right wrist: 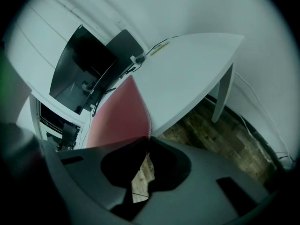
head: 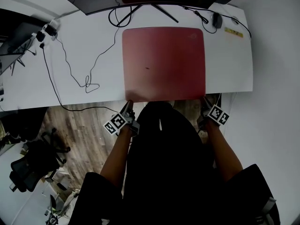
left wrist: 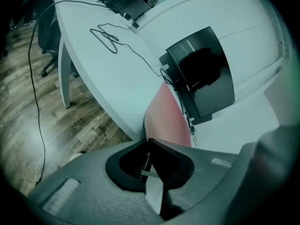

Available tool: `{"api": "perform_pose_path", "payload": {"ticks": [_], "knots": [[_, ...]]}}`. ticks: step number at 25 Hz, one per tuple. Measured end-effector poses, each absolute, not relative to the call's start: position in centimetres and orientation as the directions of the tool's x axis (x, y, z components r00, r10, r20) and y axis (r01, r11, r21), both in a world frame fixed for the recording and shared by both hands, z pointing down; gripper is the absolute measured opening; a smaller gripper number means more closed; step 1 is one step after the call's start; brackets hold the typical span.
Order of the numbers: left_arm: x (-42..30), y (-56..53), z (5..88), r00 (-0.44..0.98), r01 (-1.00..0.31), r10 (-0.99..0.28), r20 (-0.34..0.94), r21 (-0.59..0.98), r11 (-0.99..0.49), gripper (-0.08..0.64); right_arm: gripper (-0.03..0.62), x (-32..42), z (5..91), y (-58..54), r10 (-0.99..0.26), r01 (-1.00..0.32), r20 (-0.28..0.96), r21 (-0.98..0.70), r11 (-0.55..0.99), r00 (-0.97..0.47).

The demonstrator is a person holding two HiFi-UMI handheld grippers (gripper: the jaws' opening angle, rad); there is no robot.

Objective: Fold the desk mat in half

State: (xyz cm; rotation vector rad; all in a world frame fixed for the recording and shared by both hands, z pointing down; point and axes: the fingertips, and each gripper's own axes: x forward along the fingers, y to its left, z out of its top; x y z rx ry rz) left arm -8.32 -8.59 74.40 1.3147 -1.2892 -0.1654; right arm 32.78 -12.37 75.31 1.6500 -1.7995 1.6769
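Observation:
A red desk mat (head: 164, 63) lies flat on the white desk (head: 84, 74), its near edge at the desk's front edge. My left gripper (head: 130, 101) is shut on the mat's near left corner; in the left gripper view the jaws meet on the mat's (left wrist: 165, 116) thin edge at the gripper tips (left wrist: 147, 141). My right gripper (head: 204, 99) is shut on the near right corner, and the right gripper view shows the jaws pinching the mat (right wrist: 119, 114) edge at the gripper tips (right wrist: 149, 138).
A black monitor stand (head: 145, 11) and cables (head: 84, 81) lie on the desk behind and left of the mat. A mouse (head: 216, 20) sits at the back right. A wall is close on the right. Wooden floor (head: 79, 121) and an office chair (head: 28, 165) lie below left.

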Motion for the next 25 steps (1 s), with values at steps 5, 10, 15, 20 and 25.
{"api": "perform_pose_path", "payload": {"ticks": [5,10,15,20,25], "knots": [[-8.0,-8.9,72.7,0.376,-0.542,-0.732,0.569,0.775,0.325,0.031,0.02,32.8,74.5,-12.4,-0.588,-0.755,0.703,-0.616,-0.224,-0.399],[-7.6,-9.4,71.3,0.366,-0.551,-0.731,0.576,0.767,0.329,0.031,0.018,32.8,73.7,-12.7,-0.604,-0.736,0.68,-0.642,-0.217,-0.415],[-7.6,-10.2,69.6,0.359,-0.559,-0.742,0.566,0.767,0.314,0.031,0.017,32.5,71.3,-13.4,-0.628,-0.714,0.63,-0.681,-0.163,-0.457],[-7.8,-11.2,68.1,0.347,-0.553,-0.766,0.541,0.778,0.299,0.031,0.017,32.4,69.4,-14.6,-0.651,-0.691,0.583,-0.712,-0.123,-0.485],[-7.8,-12.3,66.9,0.333,-0.533,-0.798,0.502,0.799,0.28,0.031,0.017,32.3,68.6,-16.3,-0.662,-0.668,0.545,-0.739,-0.089,-0.515]]}}
